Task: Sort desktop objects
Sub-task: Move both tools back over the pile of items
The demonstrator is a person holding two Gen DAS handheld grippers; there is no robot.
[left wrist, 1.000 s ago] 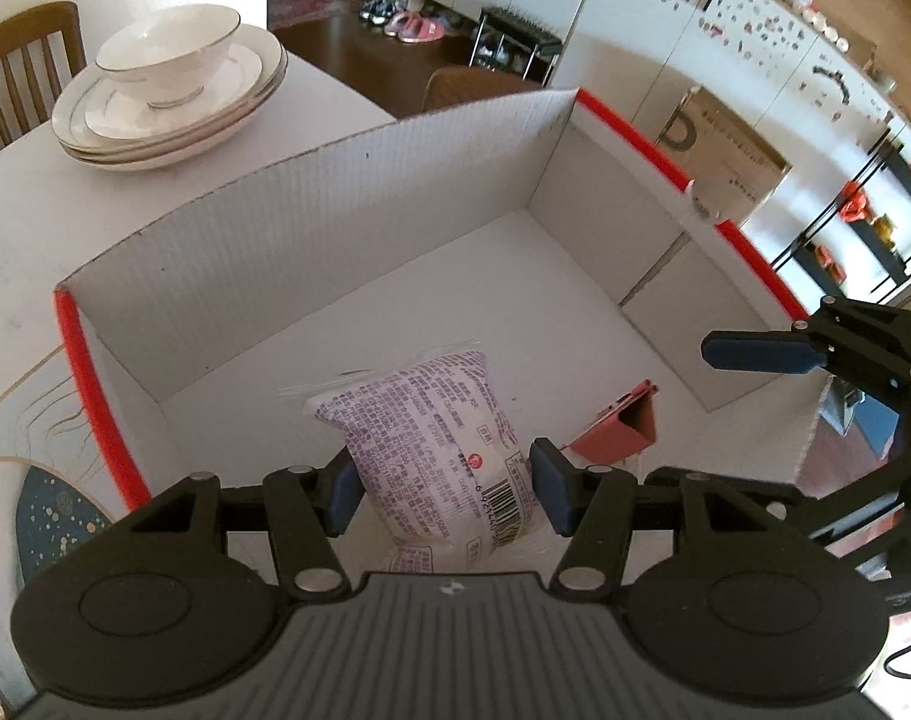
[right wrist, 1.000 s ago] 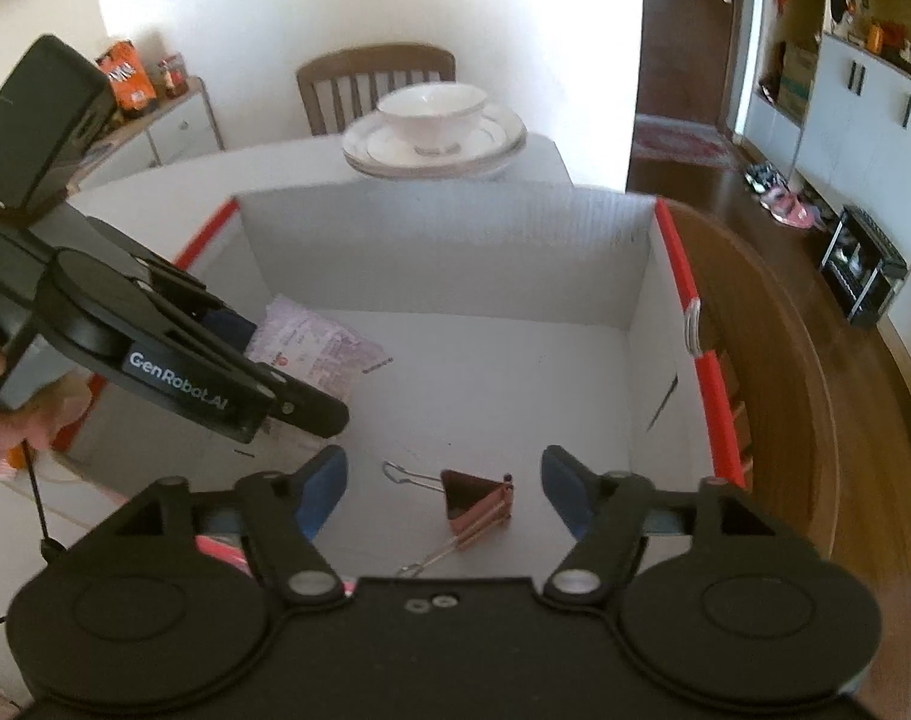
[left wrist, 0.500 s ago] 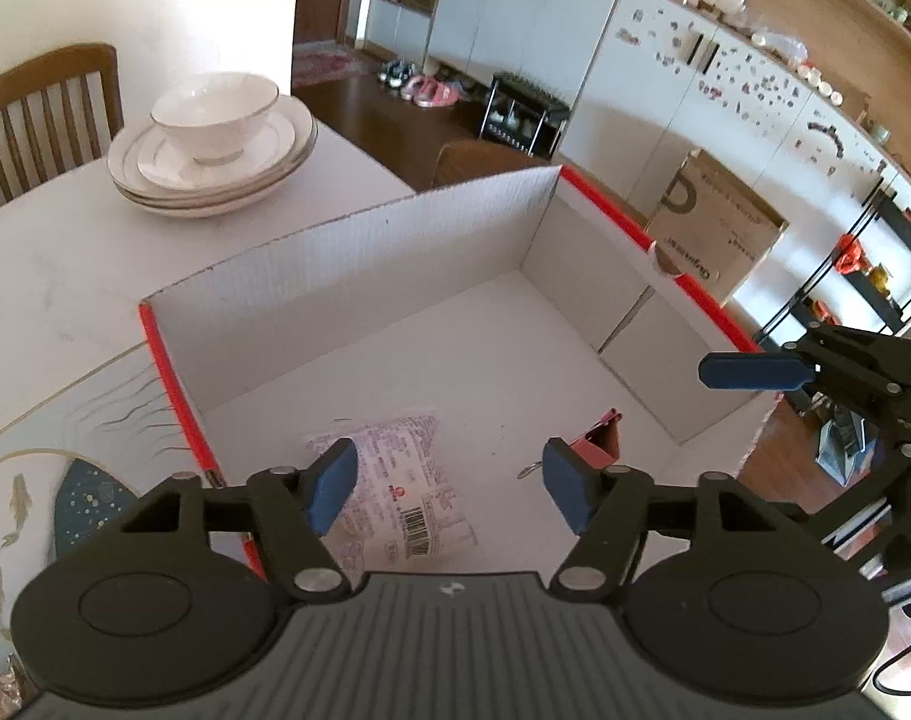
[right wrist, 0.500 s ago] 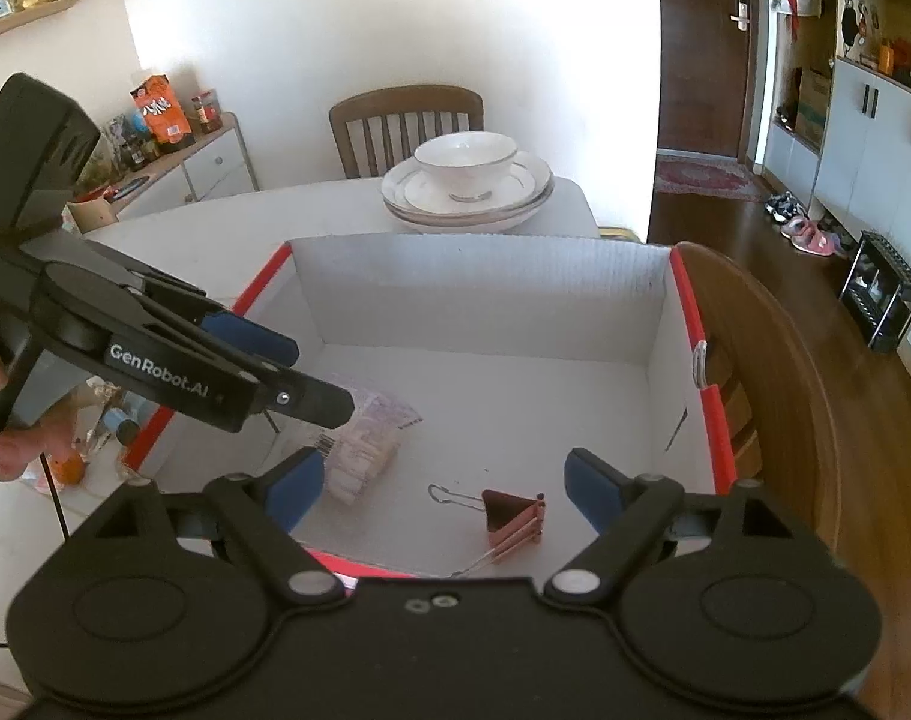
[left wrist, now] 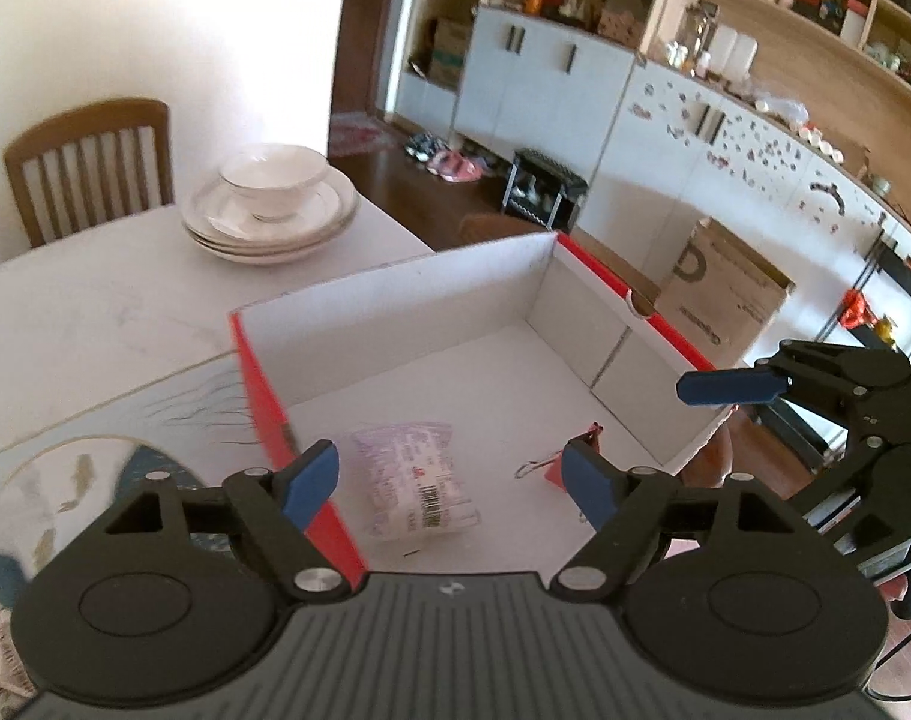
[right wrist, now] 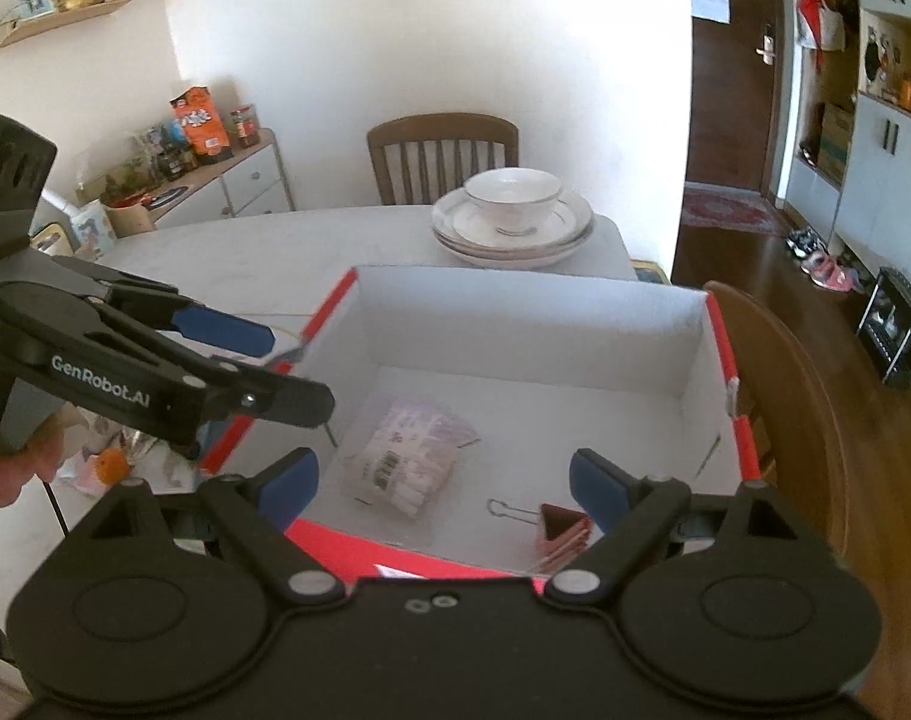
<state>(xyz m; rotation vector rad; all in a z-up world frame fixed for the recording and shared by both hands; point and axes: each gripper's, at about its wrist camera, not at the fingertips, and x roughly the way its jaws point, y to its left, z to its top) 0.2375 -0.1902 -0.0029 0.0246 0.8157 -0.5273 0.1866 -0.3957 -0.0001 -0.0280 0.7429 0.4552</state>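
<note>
- Far left on the white table [right wrist: 227, 240] you have a small heap of things, with an orange round one [right wrist: 108, 464] showing. I cannot tell what the rest are. I think these come next.
- Your left gripper [left wrist: 449, 474] has its blue pads [left wrist: 311, 474] spread wide and holds nothing. It hangs above the left red edge of the box. Lift it clear of that edge before you swing it left, so it does not bump the wall.
- The white cardboard box with red edges [left wrist: 539, 294] sits on the table, near the edge. Do not push it, or it may slide off.
- The soft white packet with purple print [right wrist: 404, 459] lies flat on the box floor, near the left wall. It is in. Leave it alone.
- The pink metal binder clip [right wrist: 560, 531] lies on the box floor too, near the front right. It sits apart from the packet. It is in as well.
- Your right gripper [right wrist: 443, 489] is also wide open and holds nothing. It hangs over the front of the box. Keep it still and out of the left one's way.
- For the next pick, go slow, put one pad on each side of one thing, and squeeze gently.
- The stacked white plates with a bowl on top [right wrist: 512, 219] stand behind the box. Stay away from them.
</note>
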